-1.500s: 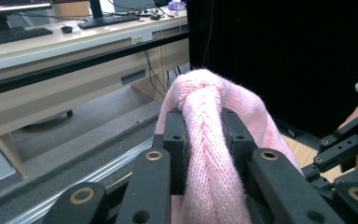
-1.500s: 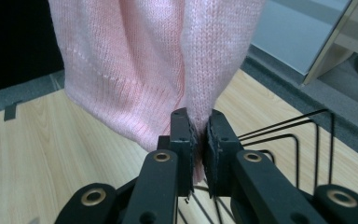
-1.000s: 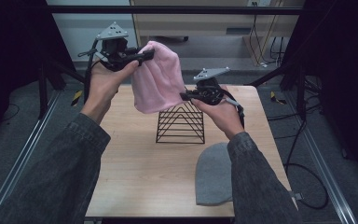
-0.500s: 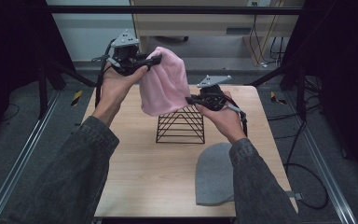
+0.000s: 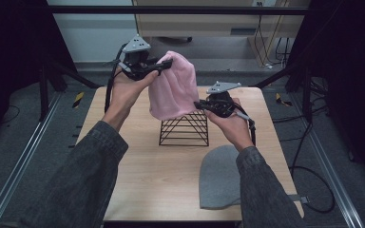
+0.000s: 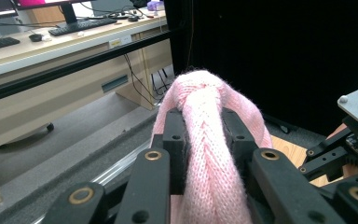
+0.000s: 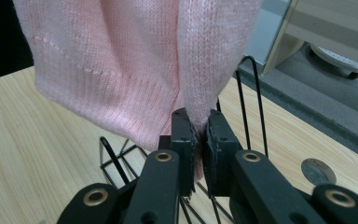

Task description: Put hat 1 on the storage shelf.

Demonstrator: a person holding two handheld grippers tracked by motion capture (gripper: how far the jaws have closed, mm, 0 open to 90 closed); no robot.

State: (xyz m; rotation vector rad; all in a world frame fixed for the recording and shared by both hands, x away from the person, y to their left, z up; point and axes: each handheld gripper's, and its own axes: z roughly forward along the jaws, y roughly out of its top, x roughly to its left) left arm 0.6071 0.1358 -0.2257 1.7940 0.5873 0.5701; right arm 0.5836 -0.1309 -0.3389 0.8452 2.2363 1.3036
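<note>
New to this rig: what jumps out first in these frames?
A pink knitted beanie held up in the air over the table's middle: the left claw is shut on its top, the right claw on its lower edge. Right under it stands a black wire pyramid rack on the light wooden table, and a grey knitted beanie lies flat near the front right.

sleeves point(image 5: 90, 166): dark grey denim, both arms
left gripper point(image 5: 164, 65): black, grey three-cornered plate on top, black cable
jaws: black, brass-ringed screws
</note>
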